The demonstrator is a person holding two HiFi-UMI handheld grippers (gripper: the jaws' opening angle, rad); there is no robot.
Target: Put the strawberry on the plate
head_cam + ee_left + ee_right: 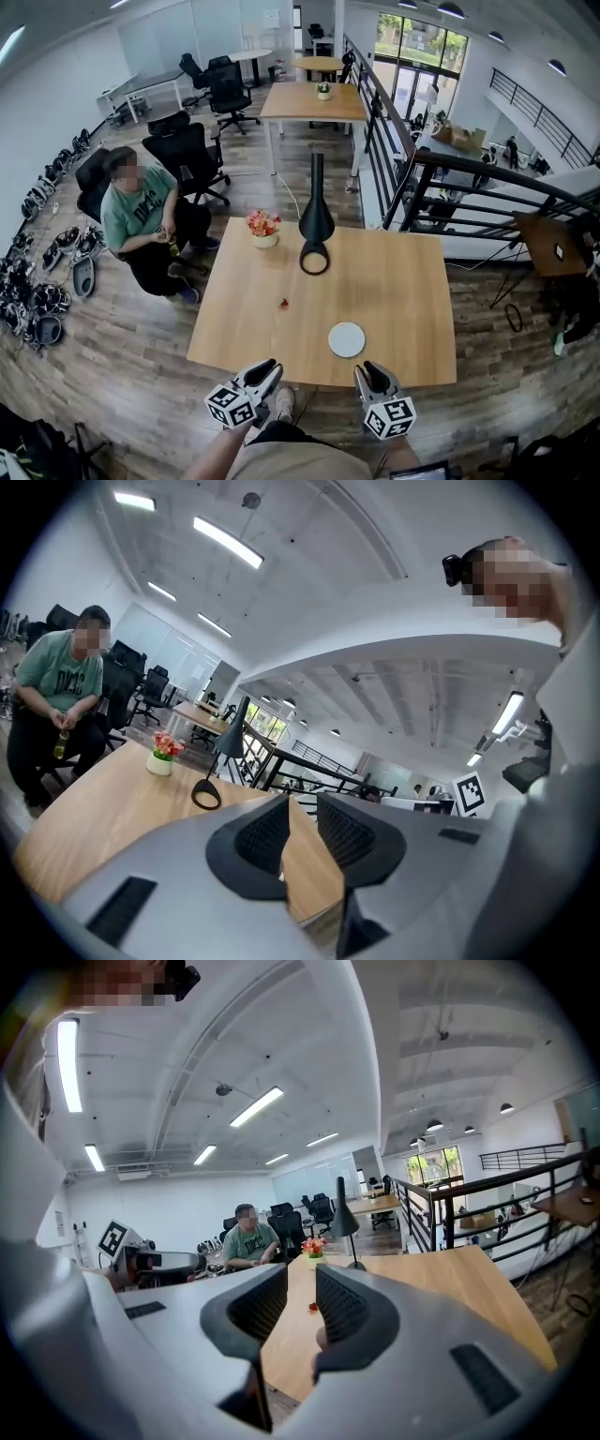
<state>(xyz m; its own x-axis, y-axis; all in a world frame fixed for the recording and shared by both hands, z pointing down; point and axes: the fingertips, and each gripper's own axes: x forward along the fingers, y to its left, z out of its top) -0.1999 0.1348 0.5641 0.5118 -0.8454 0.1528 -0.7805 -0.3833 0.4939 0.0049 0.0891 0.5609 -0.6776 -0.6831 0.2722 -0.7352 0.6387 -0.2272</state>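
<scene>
Jaws: both sitting closed, holding nothing.
Strawberry (pixel 284 303): lying ahead of left gripper (pixel 267 367), nearer it than right gripper (pixel 372 370).
Plate (pixel 346 339): sitting right of strawberry.

Head view: set above the near edge of the table (pixel 394 281), looking steeply down over the whole top. Cameras on the left gripper (pixel 265 368) and right gripper (pixel 372 370) sit low at that edge, facing across it — all three views share the lamp (pixel 316 220) and flowers (pixel 262 223).
</scene>
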